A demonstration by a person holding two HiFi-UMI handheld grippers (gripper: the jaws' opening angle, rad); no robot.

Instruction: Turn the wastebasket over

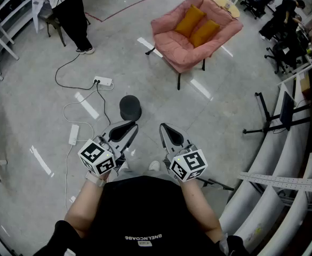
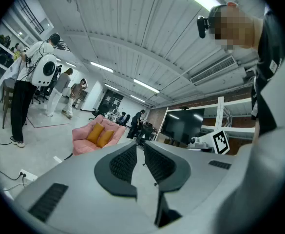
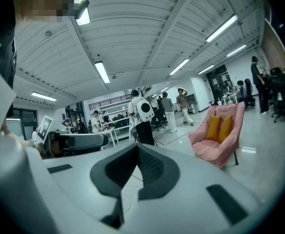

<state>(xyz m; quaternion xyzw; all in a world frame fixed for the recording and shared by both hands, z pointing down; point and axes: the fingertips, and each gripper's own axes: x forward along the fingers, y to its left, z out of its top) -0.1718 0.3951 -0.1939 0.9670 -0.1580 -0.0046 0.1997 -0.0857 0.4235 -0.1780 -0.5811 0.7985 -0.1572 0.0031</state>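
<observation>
**Wastebasket on the floor, not yet grasped**

The wastebasket (image 1: 130, 106), a small dark round bin, stands on the grey floor (image 1: 220, 116) just ahead of both grippers. The left gripper (image 1: 129, 128) has its jaws a sliver apart, empty. The right gripper (image 1: 165, 129) is closed on nothing. Both jaws likely need to open wide to grip the wastebasket from opposite sides before tipping.

Pink armchair (image 1: 188, 55), orange cushions (image 1: 190, 19), power strip (image 1: 103, 81)

Grey floor (image 1: 28, 111) bears a dark wastebasket (image 1: 129, 107); white power strip (image 1: 103, 81) and black cable (image 1: 56, 77) nearby; pink armchair (image 1: 190, 36) beyond.
</observation>
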